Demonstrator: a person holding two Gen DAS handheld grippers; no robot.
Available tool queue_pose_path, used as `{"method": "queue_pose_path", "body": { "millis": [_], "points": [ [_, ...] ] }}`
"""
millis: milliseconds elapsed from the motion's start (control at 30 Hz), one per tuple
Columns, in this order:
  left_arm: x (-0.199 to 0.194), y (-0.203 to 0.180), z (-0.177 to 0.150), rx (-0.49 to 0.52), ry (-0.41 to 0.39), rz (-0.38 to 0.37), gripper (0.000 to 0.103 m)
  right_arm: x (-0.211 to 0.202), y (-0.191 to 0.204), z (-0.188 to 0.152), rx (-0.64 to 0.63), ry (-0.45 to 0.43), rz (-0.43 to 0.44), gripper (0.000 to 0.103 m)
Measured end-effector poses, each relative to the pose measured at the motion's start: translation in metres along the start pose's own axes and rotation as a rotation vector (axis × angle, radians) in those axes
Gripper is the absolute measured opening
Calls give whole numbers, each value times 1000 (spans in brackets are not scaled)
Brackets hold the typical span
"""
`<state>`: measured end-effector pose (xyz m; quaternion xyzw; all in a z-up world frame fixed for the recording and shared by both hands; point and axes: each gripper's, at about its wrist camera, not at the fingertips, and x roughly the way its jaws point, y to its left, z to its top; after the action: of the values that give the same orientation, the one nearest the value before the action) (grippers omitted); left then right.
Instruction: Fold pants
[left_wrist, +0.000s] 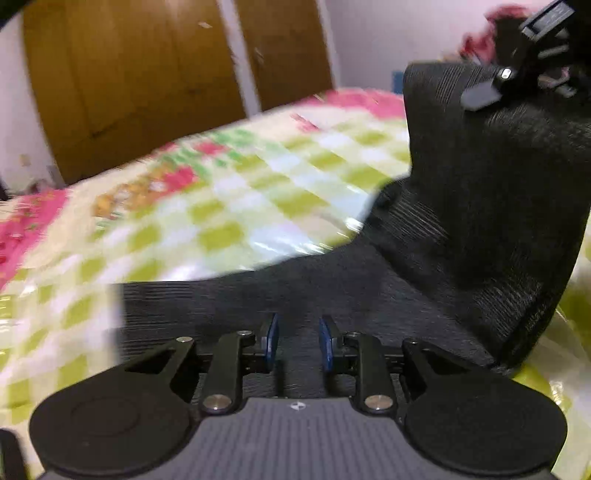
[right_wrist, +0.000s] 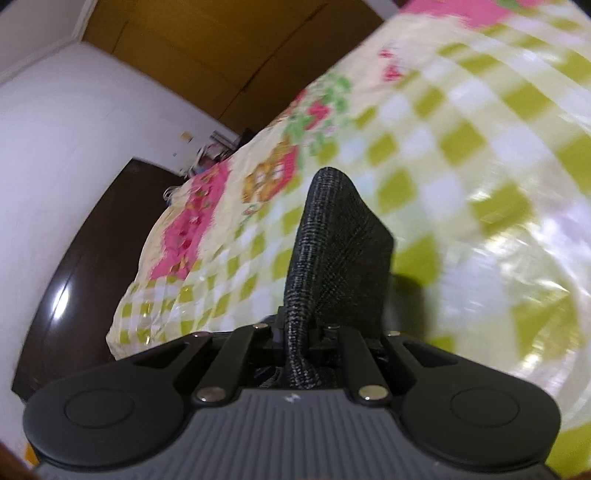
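Dark grey ribbed pants (left_wrist: 443, 236) lie on a bed, with one end lifted up at the right of the left wrist view. My left gripper (left_wrist: 298, 341) hovers just over the flat part of the pants, its blue pads (left_wrist: 271, 341) apart and empty. My right gripper (left_wrist: 491, 88) shows at the top right, pinching the raised end. In the right wrist view my right gripper (right_wrist: 301, 332) is shut on a bunched fold of the pants (right_wrist: 340, 243), held above the bed.
The bed has a shiny sheet (left_wrist: 221, 206) in green and white checks with pink flowers. Wooden wardrobe doors (left_wrist: 147, 74) stand behind it. A dark wooden footboard (right_wrist: 74, 266) and white wall border the bed's end.
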<state>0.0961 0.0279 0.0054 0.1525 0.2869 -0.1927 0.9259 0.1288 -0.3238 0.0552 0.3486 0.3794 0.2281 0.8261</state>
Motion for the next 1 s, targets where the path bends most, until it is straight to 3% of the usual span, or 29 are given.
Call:
{"method": "queue_pose_path", "body": {
  "millis": [67, 167, 233, 500, 667, 933, 1000],
  "points": [
    [-13, 19, -11, -23, -29, 63, 38, 17, 24, 1, -33, 19, 8, 8],
    [0, 40, -33, -63, 75, 114, 38, 51, 57, -3, -90, 69, 8, 8],
    [4, 52, -46, -162, 75, 70, 38, 76, 75, -9, -118, 113, 15, 8],
    [1, 69, -55, -297, 48, -22, 38, 175, 116, -55, -205, 272, -43, 9],
    [4, 72, -57, -313, 40, -51, 38, 188, 136, -80, -337, 311, -113, 9],
    [-9, 90, -62, -407, 18, -93, 37, 215, 144, -80, -335, 298, -159, 10],
    [-14, 94, -64, -413, 13, -93, 37, 216, 149, -83, -345, 311, -163, 18]
  ]
}}
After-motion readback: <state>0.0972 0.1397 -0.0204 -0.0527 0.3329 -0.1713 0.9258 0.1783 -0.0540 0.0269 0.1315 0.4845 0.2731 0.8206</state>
